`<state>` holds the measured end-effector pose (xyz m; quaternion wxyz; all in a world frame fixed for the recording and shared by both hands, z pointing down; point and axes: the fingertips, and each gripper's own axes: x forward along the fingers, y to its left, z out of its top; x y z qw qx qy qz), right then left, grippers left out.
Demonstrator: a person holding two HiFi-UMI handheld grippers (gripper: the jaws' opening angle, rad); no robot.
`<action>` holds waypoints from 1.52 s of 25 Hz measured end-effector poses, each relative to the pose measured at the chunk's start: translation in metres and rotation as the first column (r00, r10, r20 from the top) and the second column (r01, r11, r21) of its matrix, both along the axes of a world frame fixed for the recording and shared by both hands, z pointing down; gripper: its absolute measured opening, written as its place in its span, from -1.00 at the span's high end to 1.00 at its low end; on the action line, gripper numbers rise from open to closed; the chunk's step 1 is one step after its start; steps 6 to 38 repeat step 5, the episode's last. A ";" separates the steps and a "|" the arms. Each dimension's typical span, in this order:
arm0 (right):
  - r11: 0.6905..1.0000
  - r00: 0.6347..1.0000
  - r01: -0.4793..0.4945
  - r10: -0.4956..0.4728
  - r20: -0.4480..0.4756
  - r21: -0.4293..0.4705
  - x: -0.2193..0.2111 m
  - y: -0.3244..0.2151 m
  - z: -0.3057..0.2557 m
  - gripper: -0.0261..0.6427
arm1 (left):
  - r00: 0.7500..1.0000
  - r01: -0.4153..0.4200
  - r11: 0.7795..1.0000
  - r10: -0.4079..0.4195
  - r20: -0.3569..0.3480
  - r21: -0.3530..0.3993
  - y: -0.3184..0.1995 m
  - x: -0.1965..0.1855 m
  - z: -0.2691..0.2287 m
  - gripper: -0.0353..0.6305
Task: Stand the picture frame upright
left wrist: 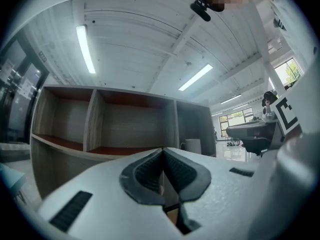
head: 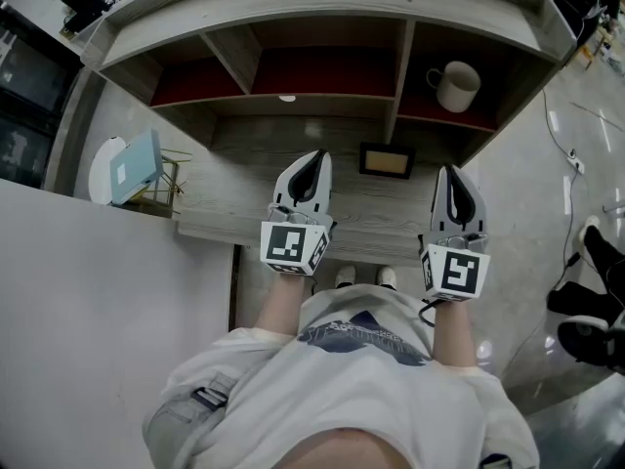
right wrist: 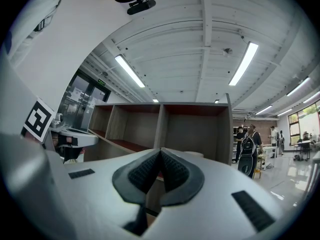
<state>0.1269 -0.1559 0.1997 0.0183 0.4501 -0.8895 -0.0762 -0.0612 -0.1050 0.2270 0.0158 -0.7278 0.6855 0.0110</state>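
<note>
The picture frame [head: 386, 160], dark-rimmed with a tan face, lies flat on the grey wooden desk [head: 244, 208] below the shelf unit. It lies between my two grippers and a little beyond their tips. My left gripper [head: 318, 155] hovers just left of it, jaws shut with nothing between them. To the frame's right, my right gripper [head: 451, 171] is also shut and empty. Neither touches the frame. The left gripper view shows the left gripper [left wrist: 163, 170] closed and facing the shelves. The right gripper view shows the right gripper [right wrist: 160, 168] closed too. The jaws hide the frame in both gripper views.
A wooden shelf unit [head: 322, 27] with three compartments backs the desk. A white mug [head: 455, 86] stands in the right one, and the same mug [left wrist: 192, 146] shows in the left gripper view. A light blue card on a wire stand [head: 137, 167] sits at the desk's left end. People stand far right [right wrist: 247, 144].
</note>
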 end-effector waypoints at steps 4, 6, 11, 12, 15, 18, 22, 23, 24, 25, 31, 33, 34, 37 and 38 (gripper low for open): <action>1.000 1.000 0.004 -0.004 -0.010 0.009 0.000 0.000 -0.001 0.93 | 1.000 0.006 1.000 -0.006 -0.018 -0.006 0.000 -0.003 0.003 0.88; 1.000 1.000 0.006 -0.005 -0.012 0.012 0.000 0.000 -0.001 0.93 | 1.000 0.007 1.000 -0.007 -0.019 -0.007 0.000 -0.003 0.003 0.88; 1.000 1.000 0.006 -0.005 -0.012 0.012 0.000 0.000 -0.001 0.93 | 1.000 0.007 1.000 -0.007 -0.019 -0.007 0.000 -0.003 0.003 0.88; 1.000 1.000 0.006 -0.005 -0.012 0.012 0.000 0.000 -0.001 0.93 | 1.000 0.007 1.000 -0.007 -0.019 -0.007 0.000 -0.003 0.003 0.88; 1.000 1.000 0.006 -0.005 -0.012 0.012 0.000 0.000 -0.001 0.93 | 1.000 0.007 1.000 -0.007 -0.019 -0.007 0.000 -0.003 0.003 0.88; 1.000 1.000 0.006 -0.005 -0.012 0.012 0.000 0.000 -0.001 0.93 | 1.000 0.007 1.000 -0.007 -0.019 -0.007 0.000 -0.003 0.003 0.88; 1.000 1.000 0.006 -0.005 -0.012 0.012 0.000 0.000 -0.001 0.93 | 1.000 0.007 1.000 -0.007 -0.019 -0.007 0.000 -0.003 0.003 0.88; 1.000 1.000 0.006 -0.005 -0.012 0.012 0.000 0.000 -0.001 0.93 | 1.000 0.007 1.000 -0.007 -0.019 -0.007 0.000 -0.003 0.003 0.88; 1.000 1.000 0.006 -0.005 -0.012 0.012 0.000 0.000 -0.001 0.93 | 1.000 0.007 1.000 -0.007 -0.019 -0.007 0.000 -0.003 0.003 0.88; 1.000 1.000 0.006 -0.005 -0.012 0.012 0.000 0.000 -0.001 0.93 | 1.000 0.007 1.000 -0.007 -0.019 -0.007 0.000 -0.003 0.003 0.88; 1.000 1.000 0.006 -0.005 -0.012 0.012 0.000 0.000 -0.001 0.93 | 1.000 0.007 1.000 -0.007 -0.019 -0.007 0.000 -0.003 0.003 0.88; 1.000 1.000 0.006 -0.005 -0.012 0.012 0.000 0.000 -0.001 0.93 | 1.000 0.007 1.000 -0.007 -0.019 -0.007 0.000 -0.003 0.003 0.88; 1.000 1.000 0.006 -0.005 -0.012 0.012 0.000 0.000 -0.001 0.93 | 1.000 0.007 1.000 -0.007 -0.019 -0.007 0.000 -0.003 0.003 0.88; 1.000 1.000 0.006 -0.005 -0.012 0.012 0.000 0.000 -0.001 0.93 | 1.000 0.007 1.000 -0.007 -0.019 -0.007 0.000 -0.003 0.003 0.88; 1.000 1.000 0.006 -0.005 -0.012 0.012 0.000 0.000 -0.001 0.93 | 1.000 0.007 1.000 -0.007 -0.019 -0.007 0.000 -0.003 0.003 0.88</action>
